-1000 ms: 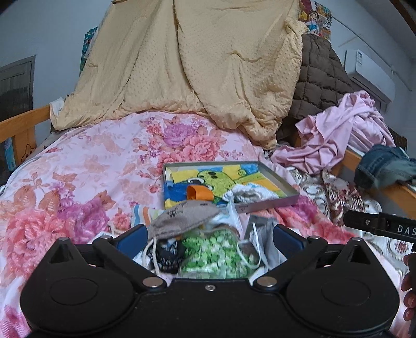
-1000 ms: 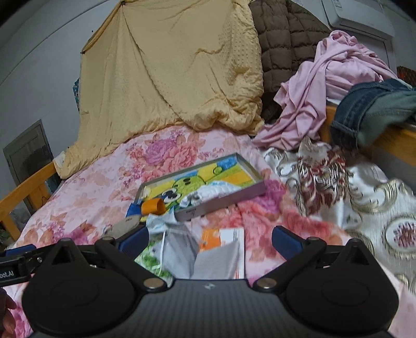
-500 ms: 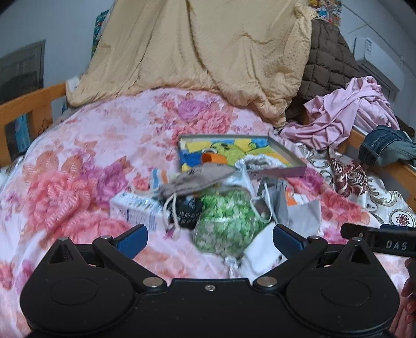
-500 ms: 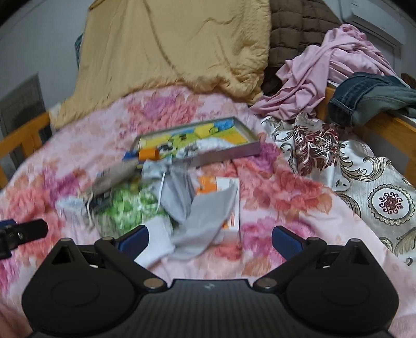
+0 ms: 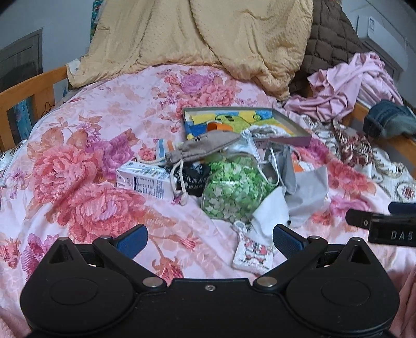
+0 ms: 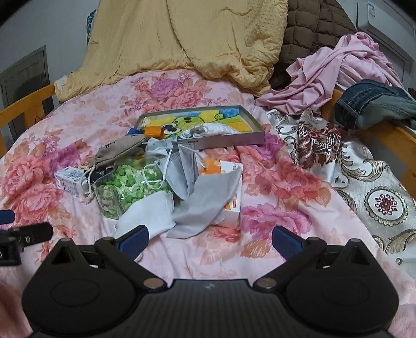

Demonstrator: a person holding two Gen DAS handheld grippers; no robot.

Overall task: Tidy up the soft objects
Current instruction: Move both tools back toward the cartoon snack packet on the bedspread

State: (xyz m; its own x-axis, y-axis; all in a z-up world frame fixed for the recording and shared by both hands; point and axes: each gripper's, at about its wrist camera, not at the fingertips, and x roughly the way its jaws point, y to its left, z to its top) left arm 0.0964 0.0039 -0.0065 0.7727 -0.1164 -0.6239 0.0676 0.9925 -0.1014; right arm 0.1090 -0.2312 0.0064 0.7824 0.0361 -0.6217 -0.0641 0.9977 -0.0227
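A heap of small things lies mid-bed: a beige drawstring pouch [image 5: 205,148] [image 6: 118,149], a clear bag of green bits [image 5: 234,192] [image 6: 130,184], grey cloth [image 5: 304,187] [image 6: 205,200], white cloth [image 5: 270,210] [image 6: 148,213], a white carton [image 5: 145,182] [image 6: 70,180] and an orange-white box [image 6: 227,169]. A small printed packet [image 5: 253,253] lies nearest. Behind the heap sits a shallow tray [image 5: 296,126] [image 6: 254,124] with a cartoon print. My left gripper [image 5: 209,240] and right gripper [image 6: 209,238] both stand open and empty, short of the heap.
The floral bedspread [image 5: 78,169] covers the bed. A yellow quilt [image 6: 182,33] and brown quilted blanket [image 6: 312,23] pile up at the back. Pink clothing [image 6: 332,72] and jeans [image 6: 377,104] hang on the wooden rail [image 6: 390,135] at right. A gold-patterned cloth [image 6: 364,182] lies right.
Both grippers have drawn back from the heap toward the bed's near side, so the pile now sits farther off and the small printed packet shows. Both stay open.
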